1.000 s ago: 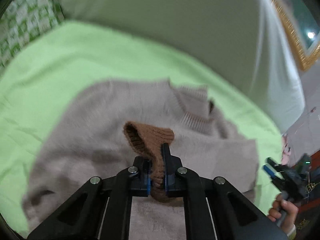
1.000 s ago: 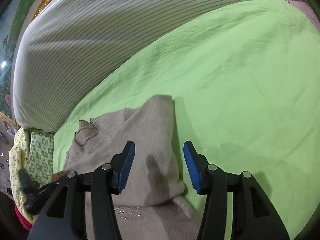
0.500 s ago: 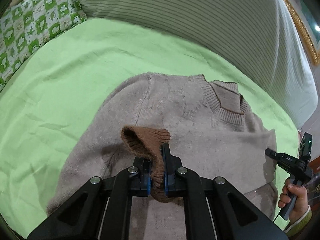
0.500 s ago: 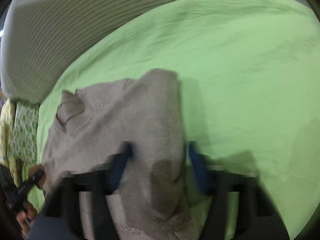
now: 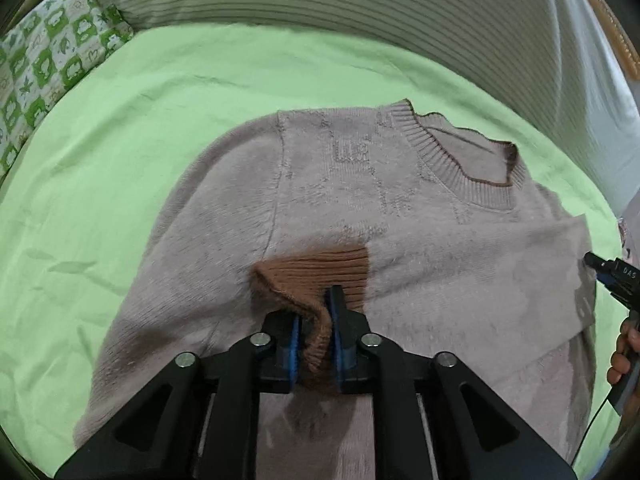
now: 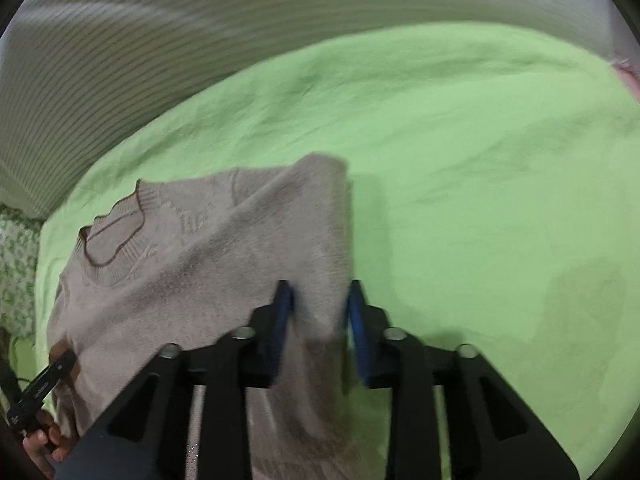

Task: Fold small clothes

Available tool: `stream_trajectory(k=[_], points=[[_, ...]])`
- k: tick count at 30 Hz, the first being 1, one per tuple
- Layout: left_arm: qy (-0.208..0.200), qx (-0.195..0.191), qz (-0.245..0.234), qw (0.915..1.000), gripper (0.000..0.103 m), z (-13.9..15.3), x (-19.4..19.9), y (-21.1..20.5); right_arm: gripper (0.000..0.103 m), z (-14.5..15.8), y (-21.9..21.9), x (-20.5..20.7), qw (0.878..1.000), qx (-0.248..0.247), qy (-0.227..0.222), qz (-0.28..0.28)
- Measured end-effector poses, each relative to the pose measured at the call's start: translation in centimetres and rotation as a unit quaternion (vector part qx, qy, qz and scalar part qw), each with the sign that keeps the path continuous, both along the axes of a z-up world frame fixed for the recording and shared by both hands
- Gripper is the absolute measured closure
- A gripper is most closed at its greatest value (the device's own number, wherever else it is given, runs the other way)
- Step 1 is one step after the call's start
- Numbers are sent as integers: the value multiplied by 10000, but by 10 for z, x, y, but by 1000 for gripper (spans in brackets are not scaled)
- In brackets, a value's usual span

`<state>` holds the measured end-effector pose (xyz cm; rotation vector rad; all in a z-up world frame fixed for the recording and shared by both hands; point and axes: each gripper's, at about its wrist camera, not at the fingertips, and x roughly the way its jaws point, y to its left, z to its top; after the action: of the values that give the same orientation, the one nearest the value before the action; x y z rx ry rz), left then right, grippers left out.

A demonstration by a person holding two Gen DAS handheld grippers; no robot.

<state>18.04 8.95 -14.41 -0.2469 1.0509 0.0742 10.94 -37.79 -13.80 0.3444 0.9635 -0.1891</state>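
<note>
A beige knitted sweater [image 5: 360, 184] lies flat on the green bedsheet [image 5: 120, 152], neck away from me. One sleeve is folded across its chest, ending in a brown ribbed cuff [image 5: 320, 268]. My left gripper [image 5: 315, 308] stands over that cuff, its jaws opening, the cuff's edge loose between the pads. My right gripper [image 6: 318, 292] hangs over the sweater's [image 6: 224, 248] folded right edge, jaws opening with that edge between the blurred fingers. In the other wrist's view each gripper shows at the frame's edge: the right gripper [image 5: 612, 276] and the left gripper [image 6: 40, 388], each held by a hand.
A grey striped cushion [image 5: 320, 4] runs along the back of the bed. A green-and-white checked pillow [image 5: 48, 60] lies at the far left. To the sweater's right the sheet [image 6: 500, 200] stretches bare. A gold frame edge [image 5: 612, 20] shows at the top right.
My left gripper sank and laid the brown cuff down on the sweater's chest, and its jaws parted slightly. My right gripper slid left over the sweater's right edge, with its jaws narrower.
</note>
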Motion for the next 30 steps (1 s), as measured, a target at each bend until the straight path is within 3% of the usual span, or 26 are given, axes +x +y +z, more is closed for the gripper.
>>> stream_trajectory(k=[3, 5, 9, 11, 15, 17, 21, 23, 24, 25, 26, 28, 30], points=[[-10, -131, 90, 9999, 72, 13, -17, 3, 56, 20, 7, -20, 9992, 192, -342, 67], [-22, -367, 233, 9991, 49, 22, -35, 7, 54, 31, 19, -32, 9979, 283, -521, 264], [-45, -951, 367, 9948, 38, 35, -81, 12, 50, 40, 54, -53, 9945, 530, -623, 653], [8, -1310, 505, 9901, 26, 37, -109, 16, 50, 37, 71, -65, 9928, 665, -593, 804], [86, -1747, 830, 9811, 20, 40, -157, 28, 50, 21, 102, -91, 9889, 878, -399, 1133], [164, -2037, 1168, 9719, 20, 39, -179, 42, 50, 14, 117, -101, 9873, 902, -291, 1277], [338, -2920, 1979, 9351, 20, 32, -214, 79, 50, 4, 135, -110, 9852, 963, -155, 1407], [424, -3439, 2508, 9039, 20, 24, -230, 100, 50, 2, 141, -113, 9850, 981, -112, 1415], [443, -3587, 2652, 8939, 20, 21, -234, 107, 50, 1, 145, -114, 9847, 995, -95, 1429], [509, -3796, 2927, 8762, 20, 15, -239, 117, 50, 1, 147, -115, 9844, 996, -82, 1445], [584, -3932, 3127, 8627, 20, 9, -242, 125, 50, 1, 150, -116, 9844, 978, -78, 1463], [772, -4258, 3568, 8279, 20, -8, -245, 140, 50, 1, 156, -117, 9843, 954, -84, 1483], [979, -4368, 3924, 8035, 21, -23, -245, 151, 50, 2, 158, -119, 9841, 981, -75, 1481]])
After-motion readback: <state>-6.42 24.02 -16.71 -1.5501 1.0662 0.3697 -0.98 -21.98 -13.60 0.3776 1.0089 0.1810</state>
